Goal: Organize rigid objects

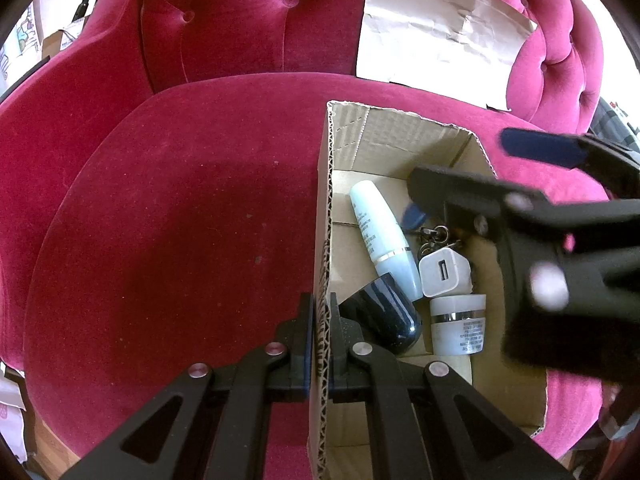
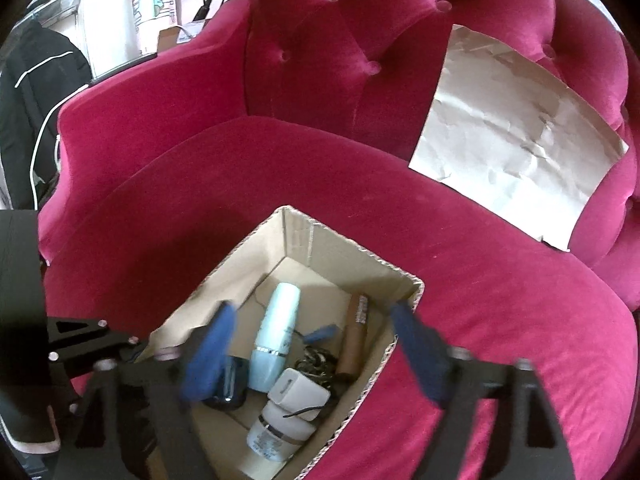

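The left tool (image 1: 320,332) was clamped on the near left wall of the cardboard box (image 1: 326,200), one pad outside and one inside the corrugated edge, steadying the box on the seat of the crimson velvet armchair (image 1: 180,220). The right tool (image 2: 316,344) hung over the open box with its blue pads spread wide and nothing between them. No earlier view was there to show a drop, yet the step in hand looked like the release of an item into the box. To do it well, the left grip should hold the wall firm so the box does not tip on the soft cushion, and the right tool should lift straight up, clear of the far right wall, without snagging the cable inside. The box held a pale blue bottle (image 2: 276,340) lying lengthwise, a dark navy rounded case (image 1: 384,316) at the near left corner, a white USB charger (image 1: 444,274), a white jar (image 1: 458,324) with a printed label, a brown tube (image 2: 354,340) along the right wall, and a blue tag on key rings (image 1: 436,234). A crumpled sheet of paper (image 2: 516,136) leaned against the chair's back, well apart from the box.
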Demonstrator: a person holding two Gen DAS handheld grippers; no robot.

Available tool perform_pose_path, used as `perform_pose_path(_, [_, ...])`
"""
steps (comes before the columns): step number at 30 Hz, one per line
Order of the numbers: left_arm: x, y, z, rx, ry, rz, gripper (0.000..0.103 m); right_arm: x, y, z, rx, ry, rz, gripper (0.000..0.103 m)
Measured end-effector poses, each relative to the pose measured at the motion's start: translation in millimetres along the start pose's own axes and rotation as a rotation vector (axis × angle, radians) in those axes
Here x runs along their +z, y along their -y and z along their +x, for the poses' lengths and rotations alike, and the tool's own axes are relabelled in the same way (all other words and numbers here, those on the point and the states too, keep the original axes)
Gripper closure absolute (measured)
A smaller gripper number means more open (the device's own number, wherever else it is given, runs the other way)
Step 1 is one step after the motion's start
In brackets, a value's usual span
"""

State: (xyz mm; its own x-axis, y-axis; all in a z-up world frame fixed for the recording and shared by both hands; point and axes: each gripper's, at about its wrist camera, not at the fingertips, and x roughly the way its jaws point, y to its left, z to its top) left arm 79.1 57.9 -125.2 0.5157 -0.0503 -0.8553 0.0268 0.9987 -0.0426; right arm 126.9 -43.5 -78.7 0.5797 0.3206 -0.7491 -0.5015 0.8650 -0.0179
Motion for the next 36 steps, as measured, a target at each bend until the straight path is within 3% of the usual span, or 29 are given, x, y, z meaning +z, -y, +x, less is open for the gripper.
perform_pose_path(1, [0.2,0.5,0.0,0.000,0.000,0.000,0.099,0.2,0.6,0.3,-0.013,0.000,-0.003,0.000])
perform_pose_path(20, [-0.4,0.4,0.4,-0.001,0.001,0.003,0.099,-2.6,13.2,-3.6,-0.060,-0.019,0.065,0.000])
perform_pose_path(36, [-0.2,0.7,1.1,0.005,0.001,0.009,0.099,-23.3,52.0,-33.6,-0.146,-0.032,0.248,0.000])
